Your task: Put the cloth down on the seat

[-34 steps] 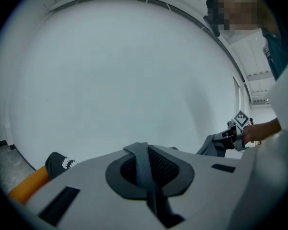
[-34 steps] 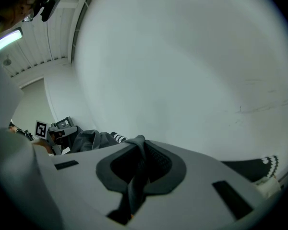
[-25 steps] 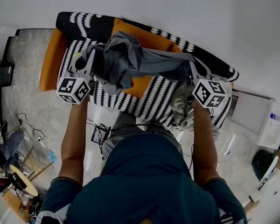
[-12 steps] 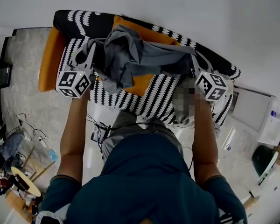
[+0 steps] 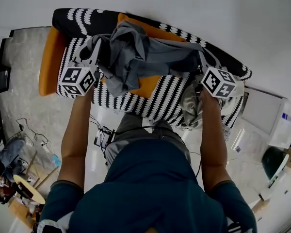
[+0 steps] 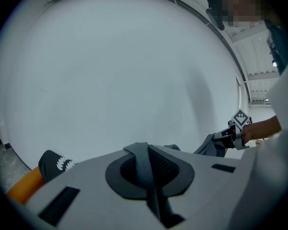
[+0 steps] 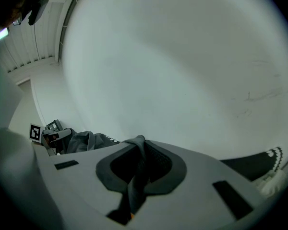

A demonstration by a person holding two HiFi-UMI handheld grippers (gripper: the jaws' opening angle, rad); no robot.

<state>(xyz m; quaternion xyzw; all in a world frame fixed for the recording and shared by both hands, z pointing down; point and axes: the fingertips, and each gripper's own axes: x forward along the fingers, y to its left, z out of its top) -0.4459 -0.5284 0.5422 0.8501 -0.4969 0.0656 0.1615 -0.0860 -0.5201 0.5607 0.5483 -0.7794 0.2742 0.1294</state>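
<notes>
Both grippers have carried the grey cloth (image 5: 136, 57) further out over the seat (image 5: 160, 101) than a second ago, toward the sofa's back, and it looks a little lower. It hangs stretched between them above the orange cushion (image 5: 145, 84), its bunched middle sagging to the left of centre; I can't tell whether any of it touches the cushion. The left gripper (image 5: 96, 50) has its jaws fully closed, with a fold of grey fabric (image 6: 143, 164) pinched between them. The right gripper (image 5: 202, 61) is closed on another fold (image 7: 137, 171), its jaws held a hair apart by the thickness. I'd judge the step in hand to be the lowering. To do it well, both ends should come down together and level, so the sagging middle lands first on the cushion. Neither end should be let go until the fabric rests there. A paler crumpled cloth (image 5: 189, 108) lies at the seat's right front edge, so the right end is better set down clear of it.
</notes>
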